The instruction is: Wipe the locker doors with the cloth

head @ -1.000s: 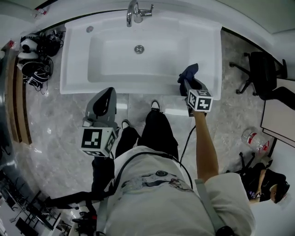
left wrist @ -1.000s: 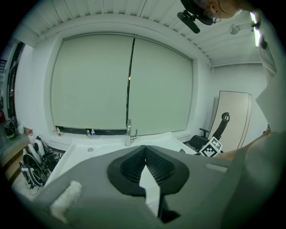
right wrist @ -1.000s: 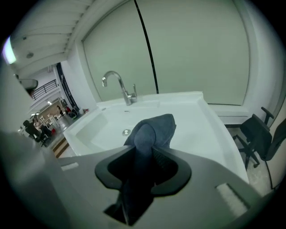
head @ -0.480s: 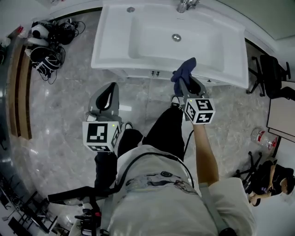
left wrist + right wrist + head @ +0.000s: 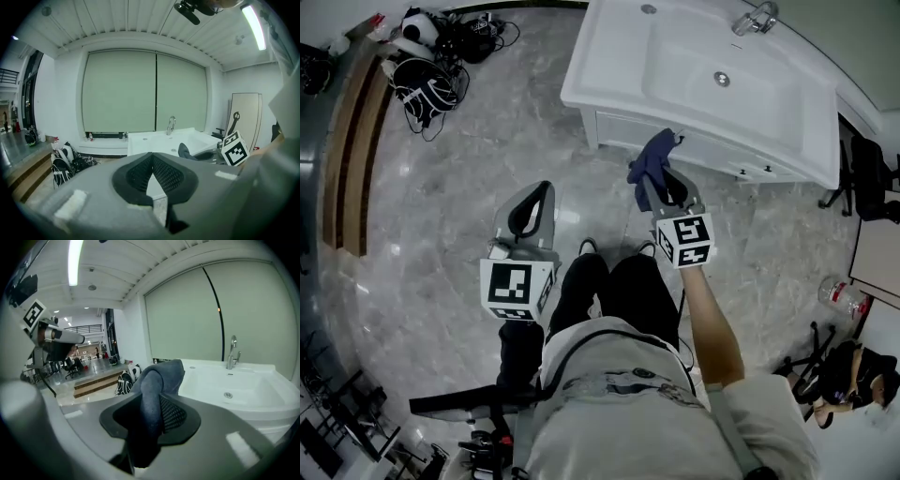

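R gripper (image 5: 664, 187) pinches cloth (image 5: 653, 159) by a fold, L gripper (image 5: 539, 192) pressed together, empty; risk: wiping drag could tug the cloth out.

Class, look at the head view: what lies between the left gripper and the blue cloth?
Only bare marble floor, as the head view shows. The left gripper stands apart from the cloth, which the right gripper grips.

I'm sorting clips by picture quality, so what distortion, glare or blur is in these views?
Head view: fisheye curves the sink, glossy floor sheen. Left gripper view: dark rounded corners, glaring ceiling light. Right gripper view: same corners, cloth slightly soft.
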A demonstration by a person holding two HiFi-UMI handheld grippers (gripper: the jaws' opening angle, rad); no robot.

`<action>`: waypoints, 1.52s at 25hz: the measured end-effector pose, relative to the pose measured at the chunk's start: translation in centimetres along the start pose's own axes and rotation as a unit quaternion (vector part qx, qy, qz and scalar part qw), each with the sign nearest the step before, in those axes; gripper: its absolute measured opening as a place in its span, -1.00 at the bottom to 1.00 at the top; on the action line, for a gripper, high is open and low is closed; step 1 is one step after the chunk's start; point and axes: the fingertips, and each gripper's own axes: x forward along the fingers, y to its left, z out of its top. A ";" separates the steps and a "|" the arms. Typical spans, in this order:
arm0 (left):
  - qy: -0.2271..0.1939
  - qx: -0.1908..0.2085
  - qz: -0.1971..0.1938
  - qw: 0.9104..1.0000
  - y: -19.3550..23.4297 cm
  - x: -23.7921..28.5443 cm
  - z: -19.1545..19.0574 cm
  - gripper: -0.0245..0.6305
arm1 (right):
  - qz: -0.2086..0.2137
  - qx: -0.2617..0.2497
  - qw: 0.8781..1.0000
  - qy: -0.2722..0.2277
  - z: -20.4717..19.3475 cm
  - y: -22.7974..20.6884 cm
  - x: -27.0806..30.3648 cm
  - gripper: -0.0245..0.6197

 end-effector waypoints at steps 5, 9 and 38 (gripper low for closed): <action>-0.004 -0.047 0.021 0.999 -1.0 0.8 -7.1 -0.92 | 0.035 -0.068 0.997 -0.008 -4.0 2.0 4.6 -0.58; -0.008 -0.041 0.025 0.999 -1.3 3.7 -15.8 -0.92 | 0.046 -0.141 0.988 -0.034 -9.0 2.2 9.1 -0.57; -0.120 -0.027 0.041 0.992 3.5 23.2 -49.0 -0.92 | -0.074 -0.310 0.926 -0.202 -19.6 -5.6 34.6 -0.58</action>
